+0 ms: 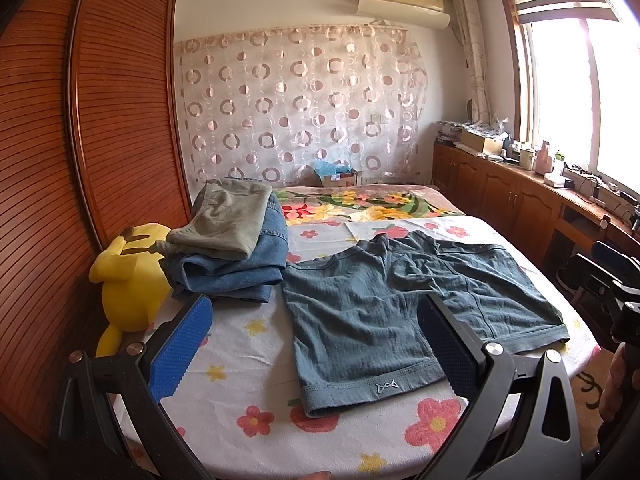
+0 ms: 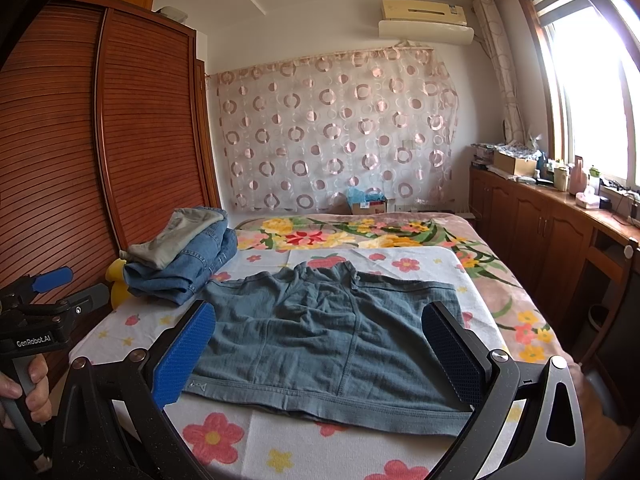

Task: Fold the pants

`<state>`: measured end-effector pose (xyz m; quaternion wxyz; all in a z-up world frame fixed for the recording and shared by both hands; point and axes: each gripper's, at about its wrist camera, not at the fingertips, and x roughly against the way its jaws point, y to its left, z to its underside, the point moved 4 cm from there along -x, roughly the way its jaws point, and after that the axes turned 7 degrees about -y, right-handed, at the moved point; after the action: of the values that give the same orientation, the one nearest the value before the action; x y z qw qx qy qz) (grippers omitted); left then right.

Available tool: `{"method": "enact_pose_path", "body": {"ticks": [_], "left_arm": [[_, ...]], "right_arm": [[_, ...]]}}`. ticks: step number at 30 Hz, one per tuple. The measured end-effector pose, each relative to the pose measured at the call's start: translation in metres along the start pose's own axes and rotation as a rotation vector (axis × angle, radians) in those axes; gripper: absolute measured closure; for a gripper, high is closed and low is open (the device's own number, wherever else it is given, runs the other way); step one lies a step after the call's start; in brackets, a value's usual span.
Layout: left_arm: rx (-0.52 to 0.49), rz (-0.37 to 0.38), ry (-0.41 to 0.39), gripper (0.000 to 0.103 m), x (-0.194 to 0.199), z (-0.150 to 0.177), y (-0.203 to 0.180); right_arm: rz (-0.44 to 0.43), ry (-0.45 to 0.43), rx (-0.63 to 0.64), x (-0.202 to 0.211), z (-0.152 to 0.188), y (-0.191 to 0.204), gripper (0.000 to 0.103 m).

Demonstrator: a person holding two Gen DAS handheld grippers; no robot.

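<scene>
From the left wrist camera, your left tongs (image 1: pixel 316 344) are wide open and hold nothing. The two blue pads (image 1: pixel 180 350) hang above the bed (image 1: pixel 248 360) and touch no cloth. The teal shorts (image 1: pixel 384 304) lie flat on the flowered sheet, right between the pads and just past them. The near leg hem is closest to you. To the left of the shorts sits a pile of folded clothes (image 1: pixel 232 248), with a yellow plush toy (image 1: pixel 128 276) beside it. At the far right edge you can see your right tongs (image 1: pixel 616 280), but not well enough to tell their state here.

From the right wrist camera, your right tongs (image 2: pixel 316 352) are also wide open and empty. They hover low over the near edge of the bed. The shorts (image 2: pixel 320 336) lie spread between the pads (image 2: pixel 182 356). Your left hand (image 2: pixel 24 388) grips the handle of the left tongs (image 2: pixel 52 280) at the far left.
</scene>
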<state>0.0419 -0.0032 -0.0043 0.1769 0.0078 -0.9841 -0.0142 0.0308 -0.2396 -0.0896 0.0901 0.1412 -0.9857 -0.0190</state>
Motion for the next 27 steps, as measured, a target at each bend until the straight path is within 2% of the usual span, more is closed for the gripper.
{"method": "enact_pose_path", "body": {"ticks": [4, 10, 16, 23, 27], "left_arm": [[-0.006, 0.018, 0.017, 0.000, 0.002, 0.005, -0.003], [-0.010, 0.066, 0.082, 0.000, -0.027, 0.013, -0.004], [-0.025, 0.108, 0.111, 0.000, -0.045, 0.026, -0.009], [-0.032, 0.140, 0.144, 0.000, -0.071, 0.036, -0.016], [-0.051, 0.155, 0.162, 0.000, -0.082, 0.040, -0.021]], "right_arm": [[0.004, 0.004, -0.001, -0.003, 0.000, -0.002, 0.000], [0.012, 0.021, 0.003, -0.013, 0.003, -0.012, 0.000], [0.013, 0.037, 0.024, -0.024, 0.002, -0.021, 0.001], [0.030, 0.059, 0.067, -0.033, 0.001, -0.032, 0.011], [0.019, 0.074, 0.069, -0.038, 0.003, -0.036, 0.011]]}}
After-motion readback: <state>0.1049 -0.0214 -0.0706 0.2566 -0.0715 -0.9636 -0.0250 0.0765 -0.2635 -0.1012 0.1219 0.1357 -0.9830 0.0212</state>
